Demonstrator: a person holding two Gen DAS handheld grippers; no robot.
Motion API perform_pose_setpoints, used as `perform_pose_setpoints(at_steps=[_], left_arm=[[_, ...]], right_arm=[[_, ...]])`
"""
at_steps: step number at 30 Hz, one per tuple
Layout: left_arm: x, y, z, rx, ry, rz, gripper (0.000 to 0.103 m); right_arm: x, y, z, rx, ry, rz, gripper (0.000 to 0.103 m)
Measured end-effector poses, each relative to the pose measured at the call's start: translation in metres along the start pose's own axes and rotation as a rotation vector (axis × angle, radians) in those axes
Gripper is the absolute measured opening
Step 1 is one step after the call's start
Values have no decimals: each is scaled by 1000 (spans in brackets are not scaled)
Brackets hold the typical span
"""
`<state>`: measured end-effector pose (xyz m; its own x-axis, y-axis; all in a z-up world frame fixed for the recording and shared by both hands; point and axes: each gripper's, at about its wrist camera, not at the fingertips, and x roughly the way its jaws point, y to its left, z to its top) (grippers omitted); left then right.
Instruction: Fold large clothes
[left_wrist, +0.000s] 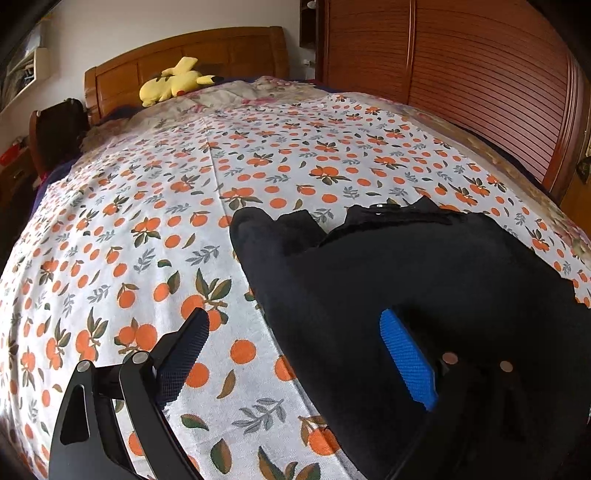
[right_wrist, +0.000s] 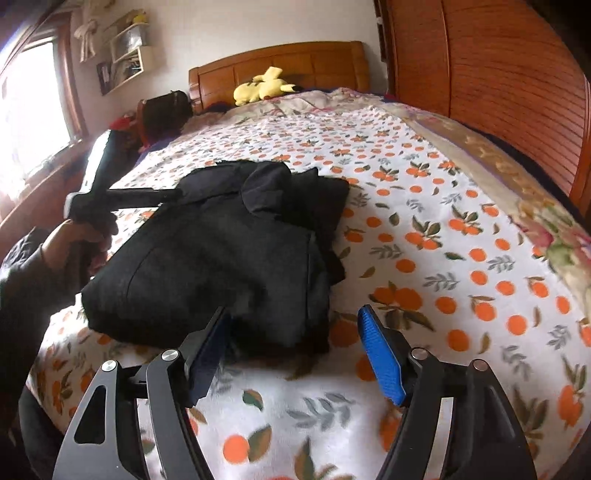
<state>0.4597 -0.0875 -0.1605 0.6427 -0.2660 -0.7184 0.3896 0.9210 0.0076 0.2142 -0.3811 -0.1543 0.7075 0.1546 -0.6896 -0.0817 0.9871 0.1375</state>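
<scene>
A black garment (right_wrist: 221, 251), folded into a thick bundle, lies on the orange-print blanket (right_wrist: 424, 258) of the bed. My right gripper (right_wrist: 293, 312) stands open at the bundle's near edge, which reaches in between the fingers; the blue pads do not press on it. In the left wrist view the same black garment (left_wrist: 406, 266) fills the right side. My left gripper (left_wrist: 294, 315) is wide open over its left edge, with one finger over the blanket and the blue pad (left_wrist: 406, 358) over the cloth. In the right wrist view a hand (right_wrist: 74, 236) holds the left gripper (right_wrist: 170, 195) at the bundle's far left.
A yellow plush toy (left_wrist: 173, 83) rests by the wooden headboard (left_wrist: 184, 55). Slatted wooden wardrobe doors (left_wrist: 480, 81) run along the bed's right side. A dark bag on a chair (right_wrist: 162, 110) and a bright window (right_wrist: 33, 103) are to the left.
</scene>
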Motion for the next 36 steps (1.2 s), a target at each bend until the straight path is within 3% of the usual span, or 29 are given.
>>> perform_pose_setpoints(at_steps=[3,6,12,17,29,36], left_arm=[[-2,3,-1,0,-2,-3,95],[-2,5,0,-6,0,-15,94],[1,12,11,-26,-8,-49,84],[17,22,28,-63,-3,-58,83],[56,58,47,-223,52,-168,87],[48,74,57,-315,11,-219,82]], right_arm=[[12,-1,1,36,26,17,68],[22,-4,2,74,55,52,61],[32,-2,3,55,81,67,56],[33,-2,0,43,78,69,56],[36,-2,-4,39,62,72,57],[34,1,-6,31,56,69,57]])
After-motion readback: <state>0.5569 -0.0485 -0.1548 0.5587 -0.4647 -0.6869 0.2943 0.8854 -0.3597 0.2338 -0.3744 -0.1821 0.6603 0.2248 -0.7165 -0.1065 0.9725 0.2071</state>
